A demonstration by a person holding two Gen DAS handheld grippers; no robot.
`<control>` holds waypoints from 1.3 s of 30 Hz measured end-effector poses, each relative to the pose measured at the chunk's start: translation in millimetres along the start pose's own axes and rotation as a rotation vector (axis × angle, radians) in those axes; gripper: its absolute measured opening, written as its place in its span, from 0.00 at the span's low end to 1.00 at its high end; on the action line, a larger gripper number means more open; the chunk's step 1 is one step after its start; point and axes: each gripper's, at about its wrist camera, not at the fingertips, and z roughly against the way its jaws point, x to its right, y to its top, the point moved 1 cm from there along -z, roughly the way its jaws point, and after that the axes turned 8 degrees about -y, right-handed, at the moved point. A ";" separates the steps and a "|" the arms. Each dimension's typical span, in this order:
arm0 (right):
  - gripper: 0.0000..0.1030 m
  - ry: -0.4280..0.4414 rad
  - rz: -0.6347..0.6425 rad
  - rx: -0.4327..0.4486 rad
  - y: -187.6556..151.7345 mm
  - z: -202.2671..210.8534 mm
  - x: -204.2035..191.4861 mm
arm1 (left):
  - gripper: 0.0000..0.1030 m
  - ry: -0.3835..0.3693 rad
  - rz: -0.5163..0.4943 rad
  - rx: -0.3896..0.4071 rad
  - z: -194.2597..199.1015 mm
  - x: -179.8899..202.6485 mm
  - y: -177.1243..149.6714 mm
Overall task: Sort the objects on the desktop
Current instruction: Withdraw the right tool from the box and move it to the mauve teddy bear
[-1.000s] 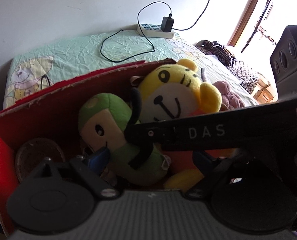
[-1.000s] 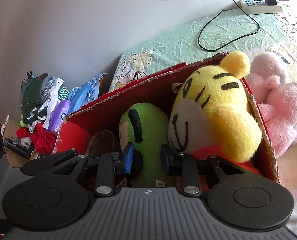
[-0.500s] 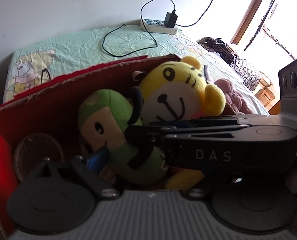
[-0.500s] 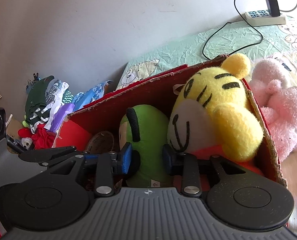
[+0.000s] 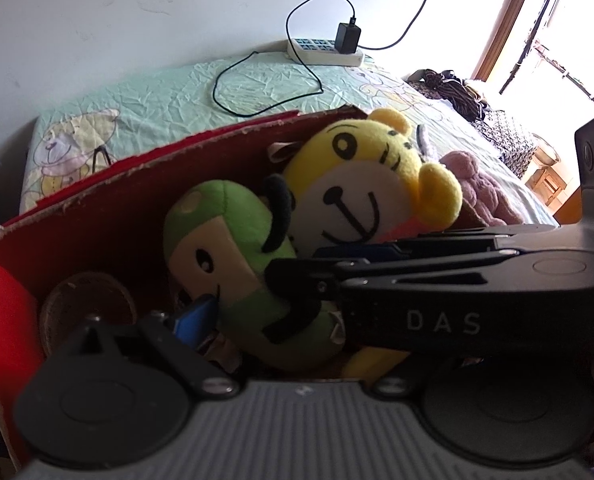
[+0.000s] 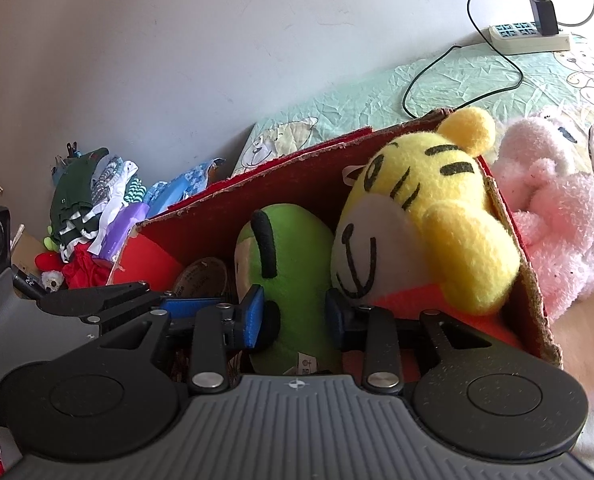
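The green plush (image 6: 293,264) sits in the red box (image 6: 297,172), with the yellow tiger (image 6: 429,216) at its 3 o'clock. The right gripper (image 6: 295,316) is clamped on the green plush's lower body. Whether the left gripper (image 5: 281,312) is apart or together, I cannot tell.

Blown-out window glare, fisheye-bent edges

My right gripper (image 6: 295,316), whose side crosses my left camera's view, has swung from a flat bar to an angled profile lower down, while both cameras have lifted, showing more wall above the red box (image 5: 145,200).
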 end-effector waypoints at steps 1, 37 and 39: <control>0.34 -0.003 -0.002 -0.003 0.3 0.8 -0.2 | 0.89 0.005 0.000 0.003 0.4 0.3 -0.1; 0.36 0.142 -0.291 0.149 -26.6 131.4 225.3 | 0.93 -0.131 -0.092 0.076 -67.4 226.5 33.5; 0.36 0.116 -0.310 0.133 -27.6 131.6 245.3 | 0.93 -0.133 -0.080 0.048 -88.8 233.9 36.9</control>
